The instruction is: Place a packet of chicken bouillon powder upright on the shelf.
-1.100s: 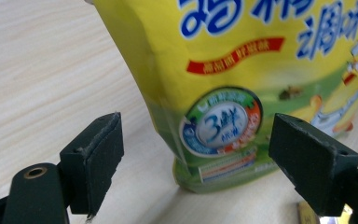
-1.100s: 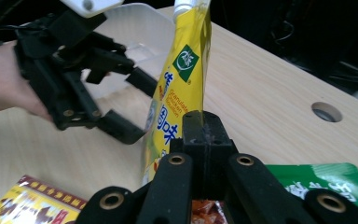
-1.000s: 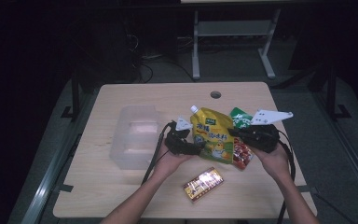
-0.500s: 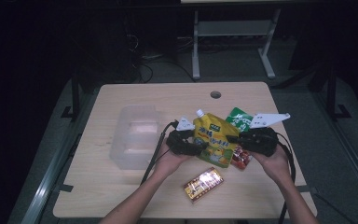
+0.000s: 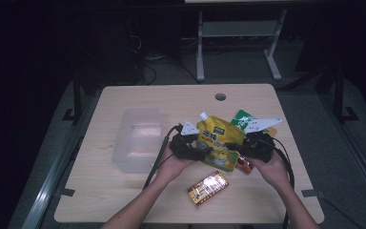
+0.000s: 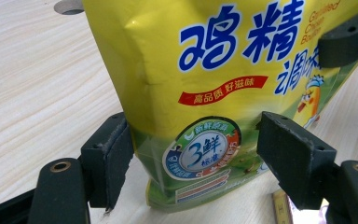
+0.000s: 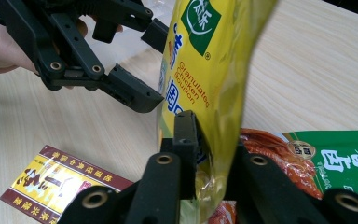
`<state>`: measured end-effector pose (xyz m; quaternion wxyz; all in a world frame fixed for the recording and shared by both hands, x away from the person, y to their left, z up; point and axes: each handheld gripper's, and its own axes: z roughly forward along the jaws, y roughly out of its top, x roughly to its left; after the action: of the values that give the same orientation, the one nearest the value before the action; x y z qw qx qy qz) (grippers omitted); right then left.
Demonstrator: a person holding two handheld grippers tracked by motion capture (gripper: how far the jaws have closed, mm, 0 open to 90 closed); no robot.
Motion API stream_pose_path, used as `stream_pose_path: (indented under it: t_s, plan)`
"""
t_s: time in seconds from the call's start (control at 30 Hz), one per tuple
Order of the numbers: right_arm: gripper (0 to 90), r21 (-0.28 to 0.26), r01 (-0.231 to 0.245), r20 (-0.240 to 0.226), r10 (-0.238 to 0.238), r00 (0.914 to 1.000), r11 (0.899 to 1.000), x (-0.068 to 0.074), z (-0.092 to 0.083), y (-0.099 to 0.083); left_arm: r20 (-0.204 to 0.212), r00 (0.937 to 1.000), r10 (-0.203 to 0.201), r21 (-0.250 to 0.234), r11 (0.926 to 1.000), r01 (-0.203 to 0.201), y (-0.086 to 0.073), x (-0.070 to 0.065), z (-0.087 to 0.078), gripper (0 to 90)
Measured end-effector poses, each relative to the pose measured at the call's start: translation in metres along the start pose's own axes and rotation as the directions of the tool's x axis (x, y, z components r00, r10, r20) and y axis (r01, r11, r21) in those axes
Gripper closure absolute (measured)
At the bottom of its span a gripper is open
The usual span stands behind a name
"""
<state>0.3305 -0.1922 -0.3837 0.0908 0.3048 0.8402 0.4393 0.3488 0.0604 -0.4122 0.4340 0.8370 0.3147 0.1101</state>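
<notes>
Handover in progress: a yellow chicken bouillon pouch (image 5: 218, 140) is held upright above the table (image 5: 124, 200), its edge pinched by the right gripper (image 7: 208, 154), while the left gripper (image 6: 193, 163) is spread around its base, untouching. Next, the left jaws should be closed. The clear plastic container (image 5: 138, 143) sits apparently empty, left of the pouch.

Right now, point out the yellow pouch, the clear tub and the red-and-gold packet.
Yellow pouch (image 5: 217, 138), high view, on its printed front.
Clear tub (image 5: 126, 160), high view, on its near wall.
Red-and-gold packet (image 5: 208, 188), high view, on its shiny top face.
</notes>
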Motion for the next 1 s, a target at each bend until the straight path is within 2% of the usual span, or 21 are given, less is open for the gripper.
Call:
stream_pose_path:
  t_s: [0.13, 0.23, 0.4, 0.53, 0.7, 0.77, 0.87, 0.9, 1.0]
  plan:
    - [88.5, -0.001, -0.001, -0.003, 0.001, 1.0000, 1.000, -0.001, 0.000, 0.001, -0.009, 0.9999, 0.010, 0.010, 0.9999, -0.010, 0.000, 0.001, -0.002, 26.1]
    - [89.3, -0.002, -0.018, -0.016, 0.018, 0.9997, 1.000, -0.002, 0.000, 0.002, -0.023, 0.9996, 0.017, 0.011, 0.9998, -0.017, 0.000, 0.001, -0.004, 25.7]
    - [89.6, 0.002, -0.014, -0.003, 0.014, 0.9999, 1.000, -0.002, -0.003, 0.007, -0.030, 0.9995, 0.008, 0.003, 1.0000, -0.008, -0.002, -0.001, -0.006, 25.7]
    - [89.7, 0.002, -0.012, 0.014, 0.012, 0.9998, 1.000, -0.001, -0.006, 0.013, -0.034, 0.9993, 0.017, -0.001, 0.9999, -0.017, -0.004, -0.003, -0.008, 25.7]
    - [89.8, -0.023, -0.033, 0.023, 0.034, 0.9992, 0.999, -0.002, -0.010, 0.022, -0.030, 0.9984, 0.048, 0.010, 0.9988, -0.047, -0.007, -0.007, -0.014, 25.7]
    - [89.8, -0.026, -0.035, 0.024, 0.036, 0.9991, 0.999, -0.002, -0.010, 0.027, -0.033, 0.9966, 0.076, 0.015, 0.9971, -0.075, -0.009, -0.009, -0.017, 25.8]
    - [89.8, -0.022, -0.035, 0.029, 0.036, 0.9989, 0.999, 0.000, -0.010, 0.036, -0.025, 0.9960, 0.086, 0.014, 0.9962, -0.086, -0.012, -0.014, -0.022, 25.7]
    - [89.8, -0.025, -0.039, 0.042, 0.040, 0.9983, 0.999, -0.001, -0.010, 0.040, -0.008, 0.9967, 0.081, 0.009, 0.9967, -0.081, -0.014, -0.016, -0.025, 25.8]
    - [89.8, -0.027, -0.044, 0.050, 0.046, 0.9977, 0.999, 0.000, -0.008, 0.046, -0.007, 0.9953, 0.097, 0.009, 0.9952, -0.097, -0.016, -0.018, -0.029, 25.4]
